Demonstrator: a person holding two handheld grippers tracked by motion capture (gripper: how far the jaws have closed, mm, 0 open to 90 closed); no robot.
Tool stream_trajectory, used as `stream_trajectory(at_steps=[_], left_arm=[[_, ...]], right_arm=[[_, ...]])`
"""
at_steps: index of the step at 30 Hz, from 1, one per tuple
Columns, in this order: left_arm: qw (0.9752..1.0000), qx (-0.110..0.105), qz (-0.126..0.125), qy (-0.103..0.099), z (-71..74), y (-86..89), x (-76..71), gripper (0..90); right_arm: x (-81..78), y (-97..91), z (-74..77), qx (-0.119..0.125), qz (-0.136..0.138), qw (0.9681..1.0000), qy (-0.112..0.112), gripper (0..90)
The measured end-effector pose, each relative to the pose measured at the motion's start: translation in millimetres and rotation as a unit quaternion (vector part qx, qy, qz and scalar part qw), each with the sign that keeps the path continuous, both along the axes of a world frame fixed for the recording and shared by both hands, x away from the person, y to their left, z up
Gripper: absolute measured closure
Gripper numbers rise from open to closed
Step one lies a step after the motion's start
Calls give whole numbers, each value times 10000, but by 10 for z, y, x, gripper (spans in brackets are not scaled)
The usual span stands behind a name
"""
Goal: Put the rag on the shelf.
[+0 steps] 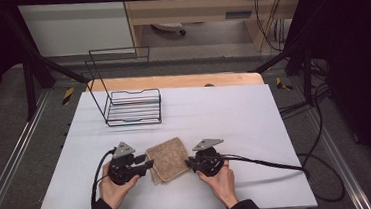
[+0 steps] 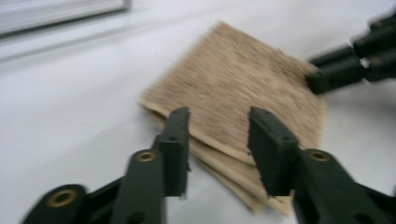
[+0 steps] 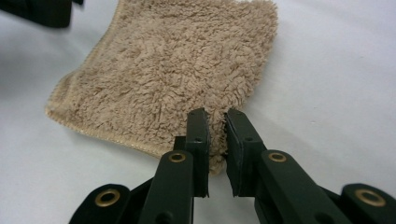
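**Folded towel between my two grippers**

The folded beige towel (image 1: 168, 159) lies flat on the white table (image 1: 214, 112), in the lower middle of the high view, just ahead of my hands. It is fluffy, stitched along its edge, and folded into several layers that show stacked at its near edge in the left gripper view.

My left gripper (image 1: 147, 163) sits at the towel's left edge in the high view. In the left gripper view (image 2: 218, 140) its two black jaws stand apart with a clear gap, the towel's layered edge (image 2: 233, 112) lying under and between them. The pads do not press on the cloth; they are loose around it.

My right gripper (image 1: 189, 162) is at the towel's right edge in the high view. In the right gripper view (image 3: 217, 135) its jaws are drawn in narrow, and a corner of the towel (image 3: 177, 65) is pinched between the pads at the lower middle of the frame. The rest of the cloth spreads away toward the upper left.

A black wire rack (image 1: 130, 96) stands on the table toward the upper left of the high view, well apart from the towel and from both grippers.
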State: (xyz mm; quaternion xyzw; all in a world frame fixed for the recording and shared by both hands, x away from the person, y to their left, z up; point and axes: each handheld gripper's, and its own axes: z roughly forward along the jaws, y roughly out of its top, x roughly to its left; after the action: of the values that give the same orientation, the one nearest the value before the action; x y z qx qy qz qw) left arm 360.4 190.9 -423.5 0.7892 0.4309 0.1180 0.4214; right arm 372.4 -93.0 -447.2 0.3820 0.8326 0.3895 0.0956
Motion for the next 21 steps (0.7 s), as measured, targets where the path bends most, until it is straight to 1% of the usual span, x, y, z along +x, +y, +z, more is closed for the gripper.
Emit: stream_trajectory(at_steps=[1, 2, 3, 4, 5, 6, 8, 9, 10, 12, 13, 15, 18, 21], left_arm=[[9999, 9, 105, -4, 10, 39, 37, 533], [9998, 19, 212, 38, 6, 78, 90, 497], [9996, 8, 274, 60, -2, 98, 122, 468], [9994, 0, 356, 53, -20, 114, 163, 446], [9991, 50, 423, 67, -38, 119, 201, 446], [9989, 91, 443, 117, -56, 118, 239, 433], [9988, 107, 432, 224, -95, 100, 308, 424], [9987, 127, 422, 261, -112, 85, 345, 427], [9986, 149, 426, 258, -127, 65, 378, 427], [9987, 144, 394, 273, -147, 33, 432, 436], [9989, 137, 376, 257, -150, 15, 451, 439], [9990, 156, 360, 197, -151, -14, 485, 452], [9990, 158, 331, 265, -167, -52, 540, 491], [9987, 277, 296, 318, -209, -79, 569, 535]], right_arm=[[0, 0, 0, 0, 0, 10000, 0, 799], [6, -4, -3, 15, 7, 10000, 26, 789], [13, -11, -7, 20, 14, 10000, 55, 768], [23, -28, 1, 46, 36, 10000, 19, 709], [23, -28, 1, 46, 36, 10000, 19, 709], [23, -43, 16, 86, 68, 9999, 8, 679], [27, -79, 56, 195, 99, 9997, -88, 602], [46, -118, 90, 304, 128, 9994, -121, 526], [46, -118, 90, 304, 128, 9994, -121, 526], [67, -157, 112, 328, 134, 9992, -202, 461], [78, -171, 123, 294, 154, 9993, -197, 427], [90, -195, 143, 279, 187, 9991, -251, 392], [119, -222, 164, 273, 245, 9989, -295, 341], [132, -242, 182, 172, 260, 9990, -329, 304]])
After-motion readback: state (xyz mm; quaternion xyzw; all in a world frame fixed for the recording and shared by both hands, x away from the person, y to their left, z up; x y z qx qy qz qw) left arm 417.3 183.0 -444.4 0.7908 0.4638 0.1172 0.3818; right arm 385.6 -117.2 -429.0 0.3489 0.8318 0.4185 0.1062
